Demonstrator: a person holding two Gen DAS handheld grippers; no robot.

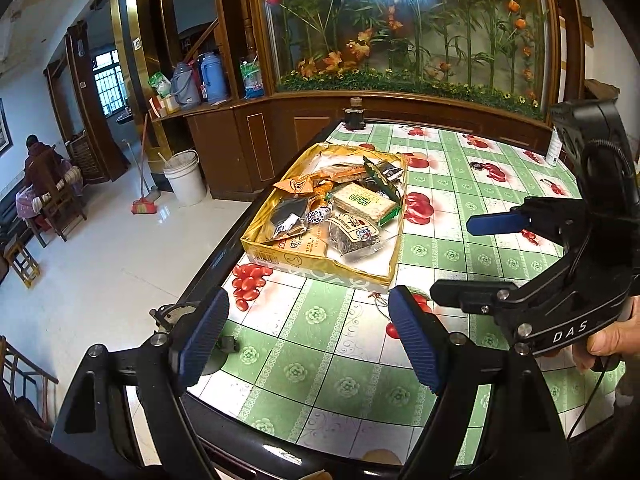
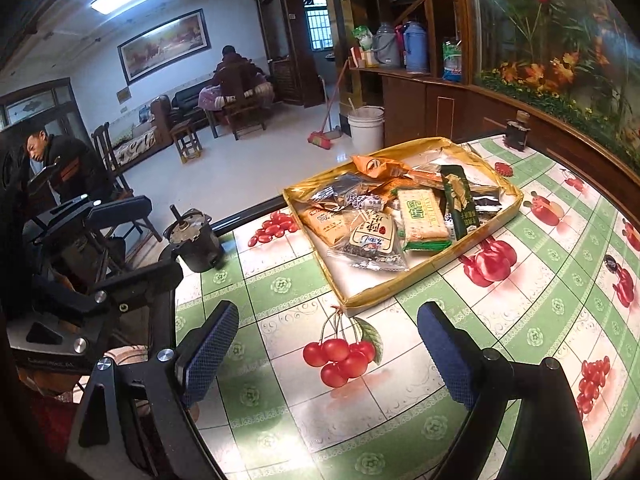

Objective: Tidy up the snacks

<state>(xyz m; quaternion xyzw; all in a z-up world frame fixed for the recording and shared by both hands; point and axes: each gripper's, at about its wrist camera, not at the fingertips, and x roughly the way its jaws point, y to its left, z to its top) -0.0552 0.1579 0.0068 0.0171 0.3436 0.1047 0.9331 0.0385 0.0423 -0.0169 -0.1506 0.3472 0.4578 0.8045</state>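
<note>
A shallow gold tray [image 1: 320,276] [image 2: 384,296] lies on the cherry-print tablecloth and holds several wrapped snacks. Among them are a green cracker pack [image 1: 366,200] [image 2: 422,216], an orange packet [image 1: 298,186] [image 2: 376,166], a dark green bar [image 2: 458,200] and a clear packet of dark snack [image 1: 356,236] [image 2: 368,244]. My left gripper [image 1: 310,340] [image 2: 132,240] hangs open over the table's near edge, short of the tray, with nothing between its pads. My right gripper [image 2: 330,360] [image 1: 480,258] is open too, empty, just before the tray's near corner.
A small dark bottle [image 1: 354,114] [image 2: 518,132] stands at the table's far edge. A black pot-like object [image 2: 196,244] sits at the left edge. A white bucket [image 1: 185,178] and a broom [image 1: 144,204] stand on the floor. Two people sit across the room.
</note>
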